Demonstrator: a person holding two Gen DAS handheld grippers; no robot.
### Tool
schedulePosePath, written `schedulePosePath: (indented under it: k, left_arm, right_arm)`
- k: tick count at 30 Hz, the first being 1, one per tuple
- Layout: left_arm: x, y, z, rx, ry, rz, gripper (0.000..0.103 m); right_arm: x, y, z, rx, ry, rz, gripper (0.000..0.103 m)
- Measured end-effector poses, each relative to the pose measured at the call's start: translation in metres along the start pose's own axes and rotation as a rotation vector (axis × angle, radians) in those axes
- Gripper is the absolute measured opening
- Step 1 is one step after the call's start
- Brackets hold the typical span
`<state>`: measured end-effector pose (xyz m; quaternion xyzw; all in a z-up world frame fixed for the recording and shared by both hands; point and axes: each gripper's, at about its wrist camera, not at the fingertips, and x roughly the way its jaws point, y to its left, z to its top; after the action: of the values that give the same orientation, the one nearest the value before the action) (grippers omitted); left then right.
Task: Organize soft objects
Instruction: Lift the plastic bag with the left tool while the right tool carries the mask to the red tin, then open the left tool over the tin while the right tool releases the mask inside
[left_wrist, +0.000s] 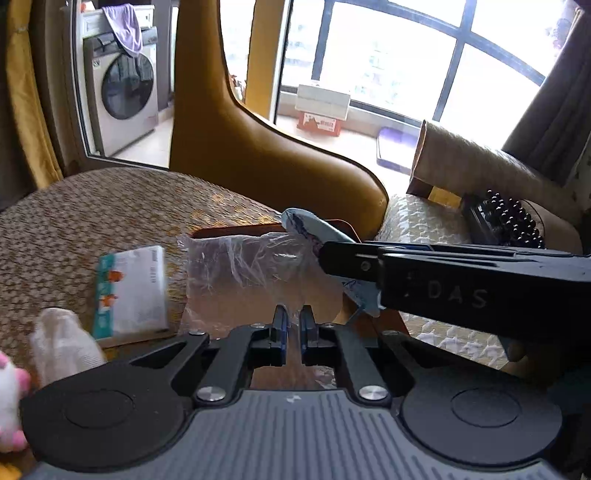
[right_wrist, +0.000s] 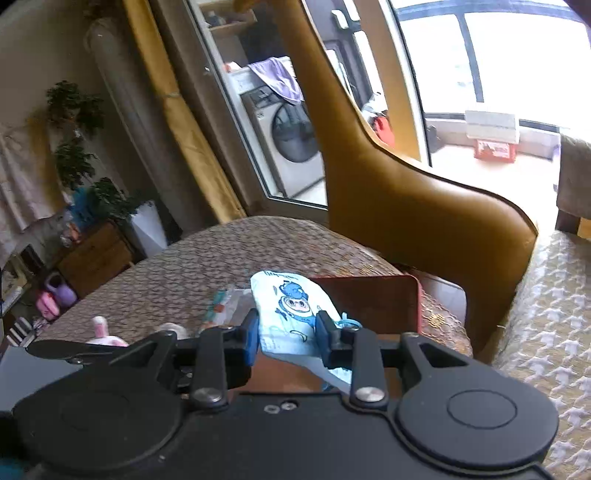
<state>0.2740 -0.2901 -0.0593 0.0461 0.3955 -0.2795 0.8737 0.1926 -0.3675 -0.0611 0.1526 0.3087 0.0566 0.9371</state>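
Observation:
My left gripper (left_wrist: 292, 325) is shut on the near edge of a clear plastic bag (left_wrist: 243, 266), held up over a red-brown tray (right_wrist: 373, 299) on the woven cushion. My right gripper (right_wrist: 286, 332) is shut on a light blue face mask with a cartoon print (right_wrist: 291, 314). In the left wrist view the right gripper (left_wrist: 325, 254) comes in from the right with the mask (left_wrist: 306, 225) at the bag's upper right corner. A tissue pack (left_wrist: 129, 288), a white cloth (left_wrist: 62, 343) and a pink-white plush toy (left_wrist: 11, 402) lie to the left.
A tan leather chair back (left_wrist: 258, 147) rises behind the cushion (left_wrist: 74, 221). A second patterned seat (left_wrist: 424, 221) with a black beaded brush (left_wrist: 509, 221) is to the right. Glass doors and a washing machine (left_wrist: 122, 92) are beyond.

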Motion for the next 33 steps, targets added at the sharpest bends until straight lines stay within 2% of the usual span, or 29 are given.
schedulePosePath:
  k: [5,12,21,28,31,33]
  left_arm:
    - [0.030,-0.003,0.003,-0.006,0.044,-0.048,0.006]
    - [0.062,0.001,0.002,-0.034,0.108,-0.056,0.006]
    - [0.079,0.009,-0.006,-0.083,0.168,-0.048,0.006]
    - [0.083,0.013,-0.006,-0.117,0.181,-0.031,0.010]
    - [0.083,0.014,-0.006,-0.122,0.178,-0.023,0.019]
    - [0.081,0.013,-0.006,-0.122,0.167,-0.020,0.042]
  right_arm:
    - [0.016,-0.020,0.000,0.045,0.024,-0.029,0.030]
    - [0.043,-0.042,-0.004,0.091,0.088,-0.052,0.030]
    - [0.059,-0.042,-0.010,0.082,0.138,-0.062,0.032]
    - [0.070,-0.041,-0.014,0.077,0.167,-0.085,0.034]
    - [0.070,-0.041,-0.014,0.081,0.168,-0.087,0.036]
    - [0.068,-0.041,-0.013,0.076,0.162,-0.089,0.039]
